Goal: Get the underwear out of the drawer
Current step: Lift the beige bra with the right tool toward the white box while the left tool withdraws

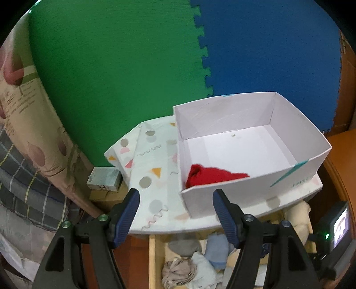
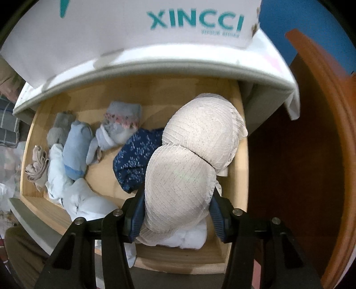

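Note:
The open wooden drawer [image 2: 227, 255] holds several folded garments: pale blue pieces [image 2: 76, 151], a navy patterned one [image 2: 133, 160] and a cream lace bra [image 2: 189, 164]. My right gripper [image 2: 175, 211] is shut on the near cup of the bra, over the drawer's right side. My left gripper [image 1: 175, 209] is open and empty, above the cabinet top [image 1: 155, 173], in front of a white cardboard box [image 1: 307, 171]. A red garment [image 1: 211, 175] lies in the box's near corner. The drawer also shows in the left wrist view [image 1: 153, 266], below the cabinet top.
The white box marked XINCCI [image 2: 195, 20] sits on the patterned cabinet top, overhanging the drawer. A green and blue foam mat [image 1: 133, 66] covers the wall behind. A small carton [image 1: 103, 179] and bedding [image 1: 26, 189] lie left. Brown wooden furniture [image 2: 311, 155] stands right.

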